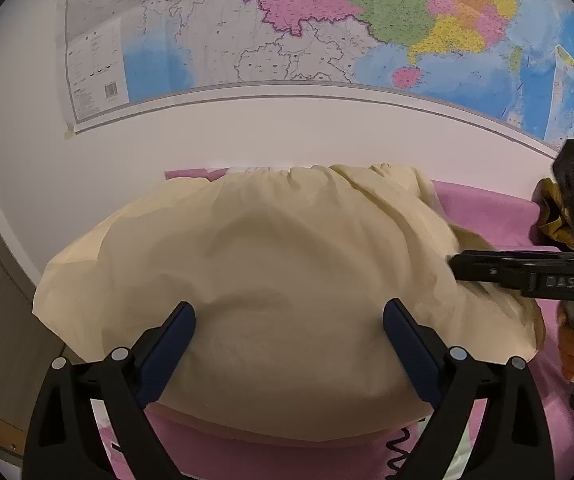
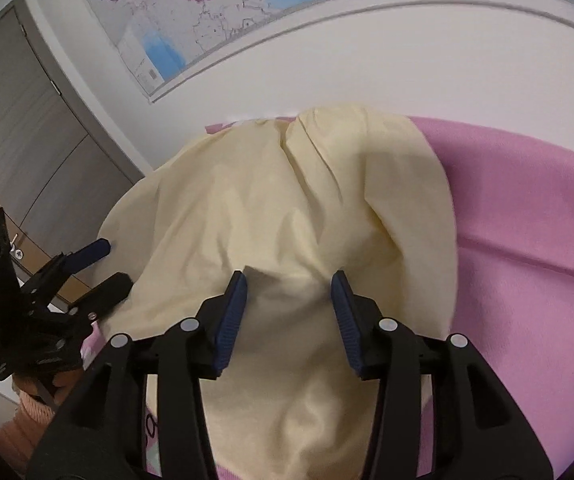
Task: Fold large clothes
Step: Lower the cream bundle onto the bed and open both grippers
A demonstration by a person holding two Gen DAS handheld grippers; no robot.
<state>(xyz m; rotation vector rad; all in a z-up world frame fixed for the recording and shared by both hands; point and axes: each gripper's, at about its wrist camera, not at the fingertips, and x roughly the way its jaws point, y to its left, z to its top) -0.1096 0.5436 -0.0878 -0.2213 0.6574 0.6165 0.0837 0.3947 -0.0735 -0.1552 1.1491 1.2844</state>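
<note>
Both the left gripper (image 1: 289,318) and right gripper (image 2: 289,286) hang spread above the cream garment (image 1: 271,280), pinching nothing. It lies rumpled on the pink bedcover (image 2: 527,220), reaching its far edge by the wall; smoothing the right-side ridge before the next fold would likely help.

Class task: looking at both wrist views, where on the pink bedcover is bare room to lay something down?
Bare pink bedcover lies right of the cream garment, up to the white wall. Crowded: the garment's left edge, by the left hand-held gripper.
</note>
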